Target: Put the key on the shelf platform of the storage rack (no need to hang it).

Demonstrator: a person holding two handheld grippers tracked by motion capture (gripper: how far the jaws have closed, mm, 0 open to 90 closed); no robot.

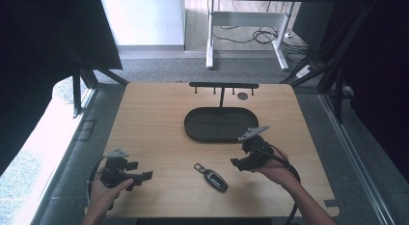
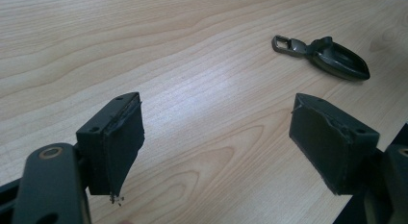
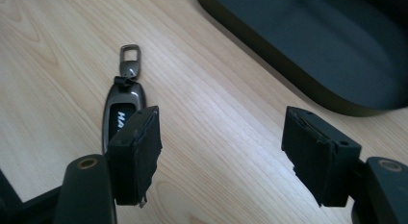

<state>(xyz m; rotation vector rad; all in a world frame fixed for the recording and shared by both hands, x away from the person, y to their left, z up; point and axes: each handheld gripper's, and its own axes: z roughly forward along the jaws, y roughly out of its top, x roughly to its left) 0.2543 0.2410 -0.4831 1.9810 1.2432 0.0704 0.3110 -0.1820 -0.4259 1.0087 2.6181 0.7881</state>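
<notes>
A dark car key fob [image 1: 212, 176] with a metal clip lies flat on the wooden table [image 1: 144, 119] near its front edge. It appears far off at the upper right in the left gripper view as the key fob [image 2: 332, 56], and partly behind one jaw in the right gripper view as the key fob [image 3: 124, 101]. My left gripper [image 1: 144, 175] is open at the front left, held by a hand, a short way left of the fob. My right gripper [image 1: 236, 163] is open just right of the fob. Both hold nothing: left gripper [image 2: 226, 137], right gripper [image 3: 221, 152].
A black oval tray [image 1: 221, 124] sits at the table's middle, its rim close behind the right gripper, seen as the tray [image 3: 327, 51]. Behind it stands a black hook rack [image 1: 223, 86] with a small round disc [image 1: 242, 95] beside it. Floor and desk legs lie beyond.
</notes>
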